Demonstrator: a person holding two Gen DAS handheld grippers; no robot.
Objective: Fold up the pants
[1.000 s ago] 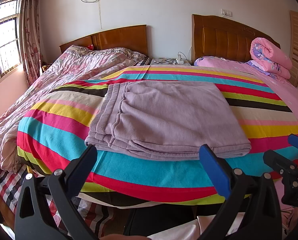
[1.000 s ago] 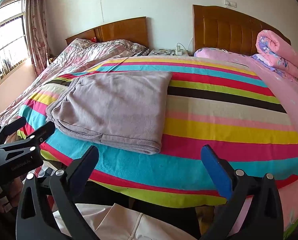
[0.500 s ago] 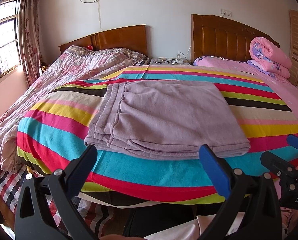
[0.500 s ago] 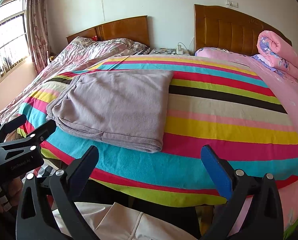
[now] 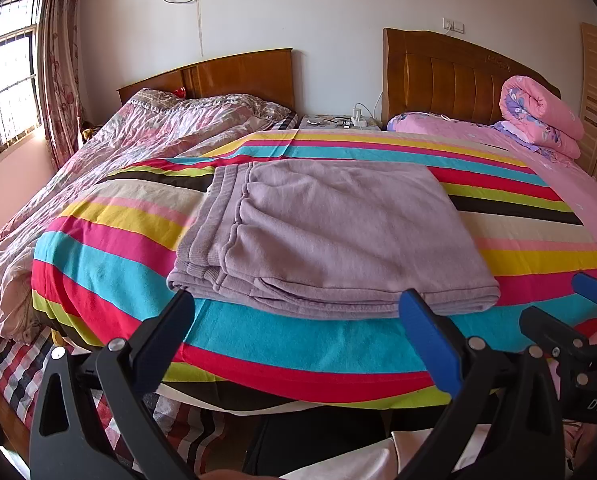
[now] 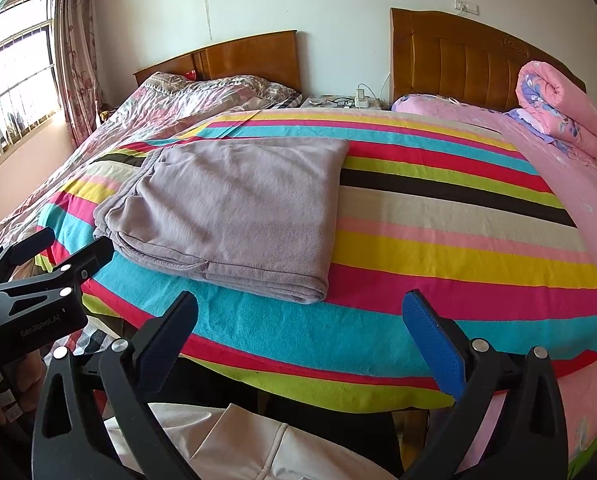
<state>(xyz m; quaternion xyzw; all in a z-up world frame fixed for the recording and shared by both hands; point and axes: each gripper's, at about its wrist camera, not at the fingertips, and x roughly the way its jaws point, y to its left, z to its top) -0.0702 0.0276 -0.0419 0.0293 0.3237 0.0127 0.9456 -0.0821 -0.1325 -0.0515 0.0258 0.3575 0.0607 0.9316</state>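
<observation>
The bed (image 5: 110, 240) under its striped sheet (image 6: 458, 248) carries the folded lilac pants (image 5: 330, 236), a flat rectangle lying near the bed's near edge toward the left side, its ribbed waistband (image 5: 214, 208) at the left and its long axis running near to far. A rolled pink quilt (image 5: 542, 116) sits far right. The left hand-held gripper (image 5: 298, 320), marked "GenRobot.AI", and the right hand-held gripper (image 6: 300, 318), marked "DAS", hover spread wide and empty, short of the pants.

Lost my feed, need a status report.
Left hand-held gripper open, empty. Right hand-held gripper open, empty. Pants folded flat on striped bedspread. Nothing obstructing.
</observation>
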